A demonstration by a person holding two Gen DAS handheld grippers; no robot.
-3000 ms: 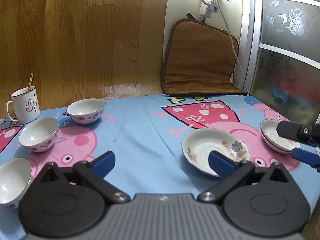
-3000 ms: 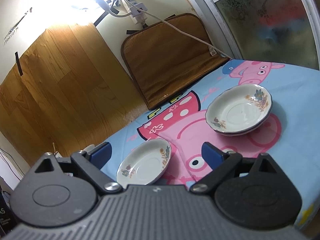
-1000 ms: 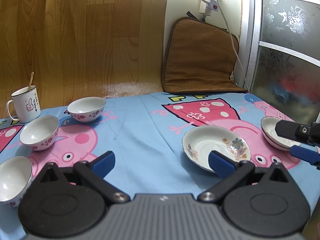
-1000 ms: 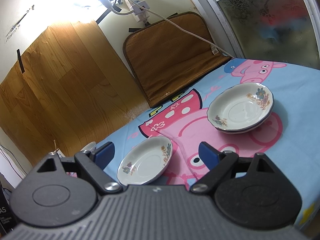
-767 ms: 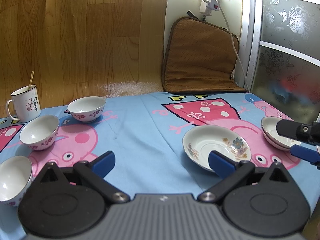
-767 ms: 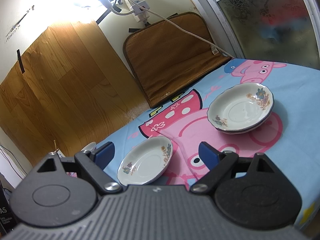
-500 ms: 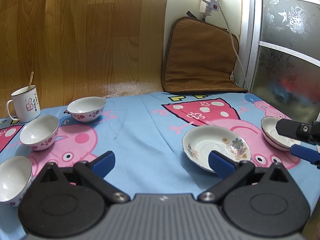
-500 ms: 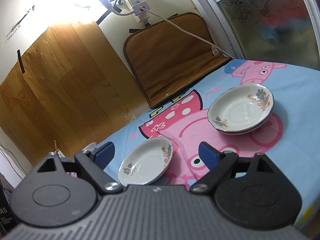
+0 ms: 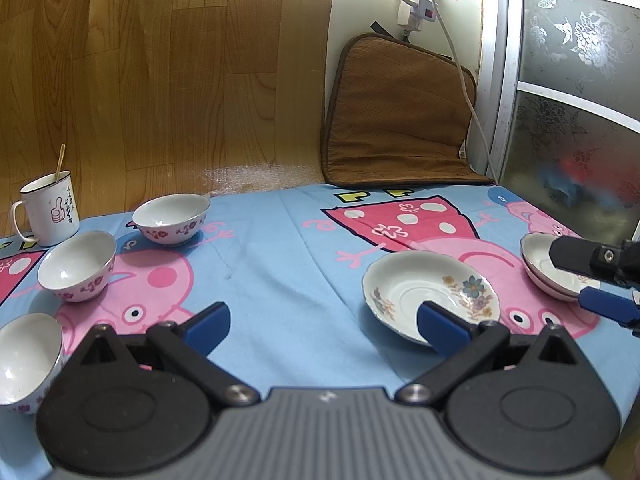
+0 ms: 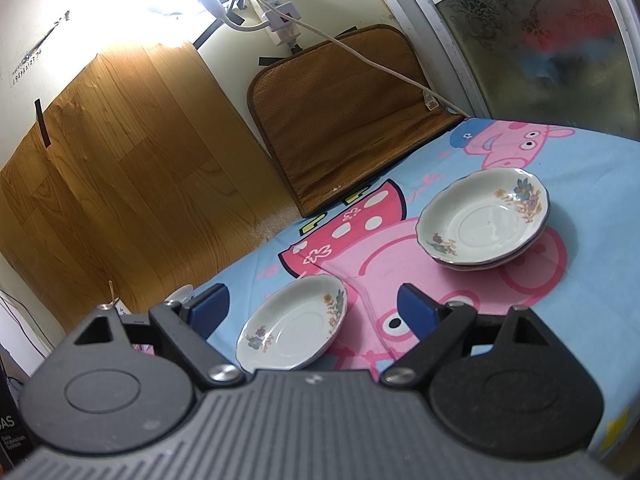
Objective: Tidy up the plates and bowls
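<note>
Surface: a blue cartoon-pig cloth (image 9: 272,248) is spread over the work surface, backed by a wood-grain panel (image 9: 160,72) and a brown cushion (image 9: 400,120).
Plates: a two-plate stack (image 10: 486,220) is seen at 2 o'clock in the right wrist view; a single floral plate (image 10: 296,330) lies at 6 o'clock, just ahead of the right gripper, well apart from the stack.
Bowls: three floral bowls are set apart at the left of the left wrist view: far bowl (image 9: 172,218) at 10 o'clock, middle bowl (image 9: 78,266) at 9 o'clock, near bowl (image 9: 26,358) at 8 o'clock. None is nested.
Mug: a thumbs-up mug (image 9: 50,210) with a stick in it is stood beside the bowls.
Left gripper (image 9: 320,322): jaws are spread wide; nothing is held.
Right gripper (image 10: 310,306): jaws are spread wide and empty; the single plate is seen between its fingers, untouched.
Step in hand: plate stacking is judged partly done; one plate is left loose.
Next move: the single plate's rim would need to be pinched, lifted clear and lowered centred onto the stack; bowls would then be nested.
</note>
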